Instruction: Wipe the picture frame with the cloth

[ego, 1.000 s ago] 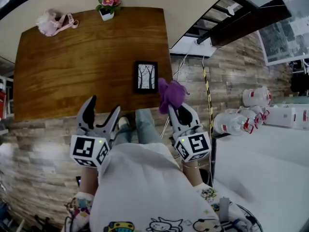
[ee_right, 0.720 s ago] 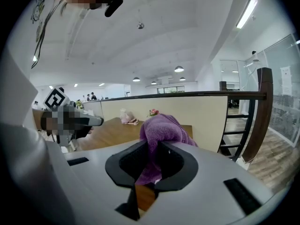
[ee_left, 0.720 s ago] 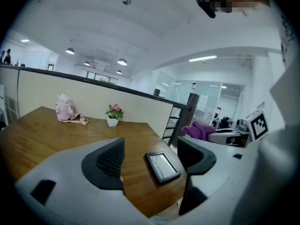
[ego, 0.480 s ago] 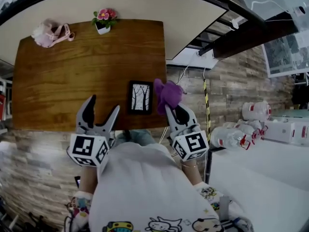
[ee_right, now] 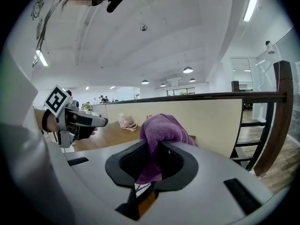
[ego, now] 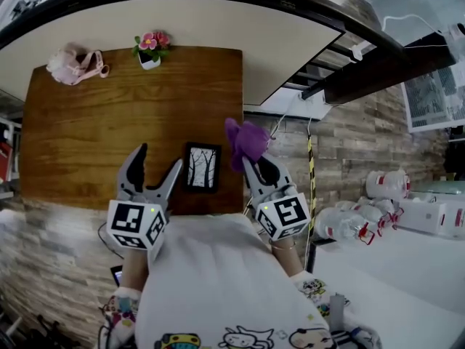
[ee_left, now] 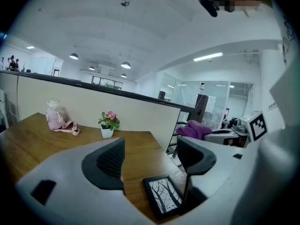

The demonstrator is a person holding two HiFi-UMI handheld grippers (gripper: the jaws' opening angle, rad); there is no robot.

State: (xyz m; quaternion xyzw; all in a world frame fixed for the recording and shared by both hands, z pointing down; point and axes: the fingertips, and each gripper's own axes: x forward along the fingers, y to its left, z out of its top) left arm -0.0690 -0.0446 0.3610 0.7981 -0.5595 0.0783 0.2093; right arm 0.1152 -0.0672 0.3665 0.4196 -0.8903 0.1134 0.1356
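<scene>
The picture frame (ego: pixel 201 168) is lying flat on the wooden table (ego: pixel 94 137), close to its near edge and towards its right corner, with the tree print facing up. The purple cloth (ego: pixel 245 140) is sitting bunched just to the right of the frame. No view is showing it touching the frame. The right gripper (ego: pixel 256 167) is clamping the cloth between its jaws, with the bulk bulging out past the tips. The left gripper (ego: pixel 156 162) is hovering just left of the frame with its jaws apart and nothing between them. A small flower pot (ego: pixel 150 48) and a pink soft item (ego: pixel 73 64) are sitting at the far edge, well apart from the work. In my assessment, the cloth is in hand, but wiping is not yet showing. Contact and the passes over the frame are outstanding.
</scene>
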